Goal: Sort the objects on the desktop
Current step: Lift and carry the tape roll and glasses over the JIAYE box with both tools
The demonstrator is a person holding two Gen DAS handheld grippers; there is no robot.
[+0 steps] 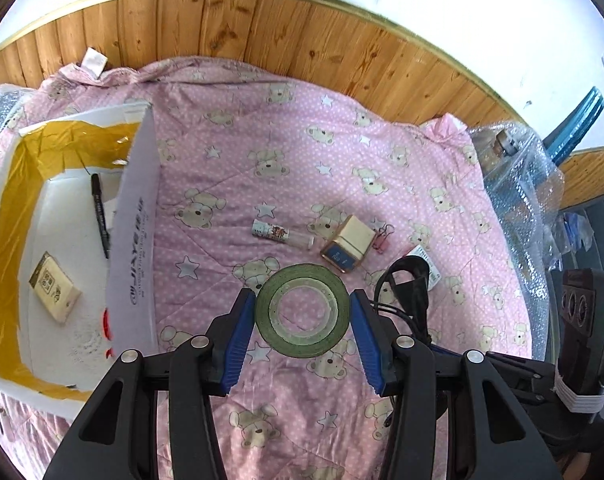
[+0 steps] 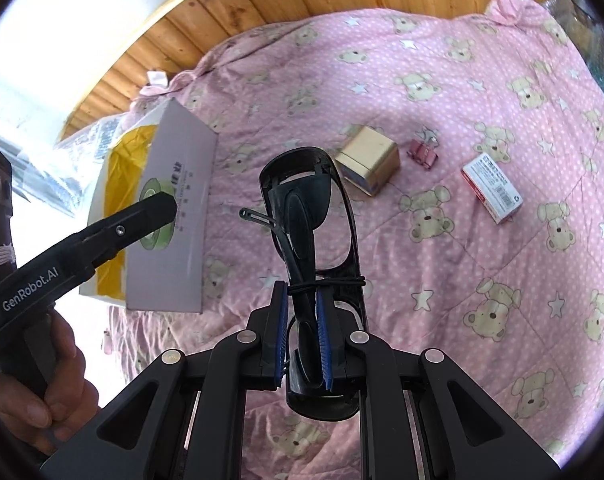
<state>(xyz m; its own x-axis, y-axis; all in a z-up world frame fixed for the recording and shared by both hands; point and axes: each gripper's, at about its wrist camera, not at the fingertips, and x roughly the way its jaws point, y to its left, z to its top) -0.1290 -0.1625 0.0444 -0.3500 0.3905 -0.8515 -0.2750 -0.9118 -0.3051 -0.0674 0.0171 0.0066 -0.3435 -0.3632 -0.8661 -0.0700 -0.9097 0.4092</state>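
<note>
Left wrist view showed a quilted pink blanket (image 1: 302,152), soft and lumpy, with an open white box (image 1: 134,216) at its left edge. On the blanket lay a flat green tape roll (image 1: 302,310) between the left gripper's (image 1: 302,330) wide-spread pads: stiff, light, probably best pinched across its rim. The right gripper (image 2: 302,336) was clamped on black sunglasses (image 2: 314,216), glossy, likely fragile.

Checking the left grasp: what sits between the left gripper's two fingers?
The green tape roll lies flat on the pink quilt between the left gripper's open fingers, in the left wrist view.
</note>
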